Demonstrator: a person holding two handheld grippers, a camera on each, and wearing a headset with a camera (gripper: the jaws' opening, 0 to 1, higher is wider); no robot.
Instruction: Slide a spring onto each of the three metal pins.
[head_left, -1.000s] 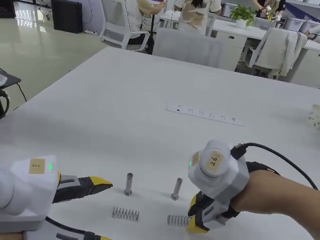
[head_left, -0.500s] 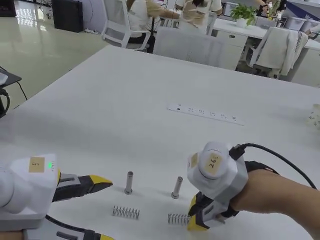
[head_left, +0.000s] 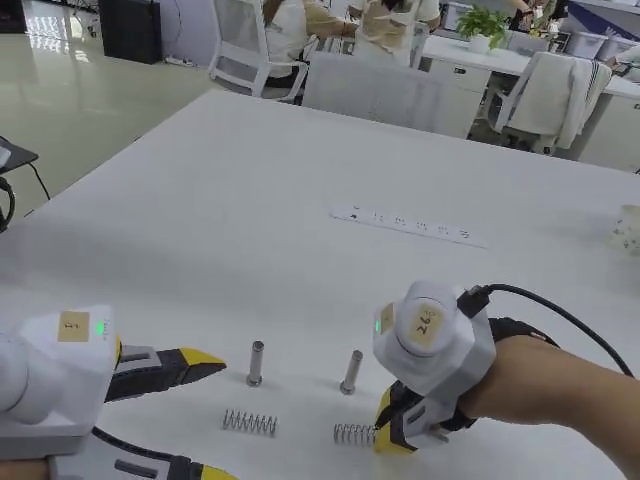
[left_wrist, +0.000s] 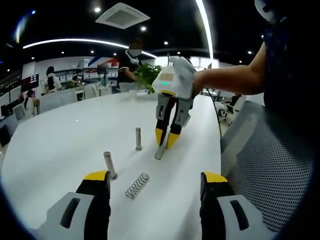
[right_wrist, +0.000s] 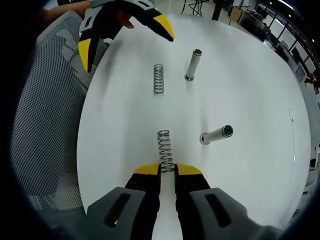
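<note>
The right gripper (right_wrist: 167, 171) pinches one end of a spring (right_wrist: 164, 147) lying flat on the table (head_left: 300, 200), just nearer than the right pin (head_left: 350, 371). The left gripper (left_wrist: 156, 177) gapes wide, empty. A second spring (head_left: 249, 422) lies near the left pin (head_left: 255, 362).

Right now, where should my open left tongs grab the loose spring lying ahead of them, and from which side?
Probably near one end, across the coils, coming down from above: the loose spring lies flat on the table ahead of the open left tongs. That leaves its other end free for the upright pin beside it. The right tongs hold the other spring.
</note>
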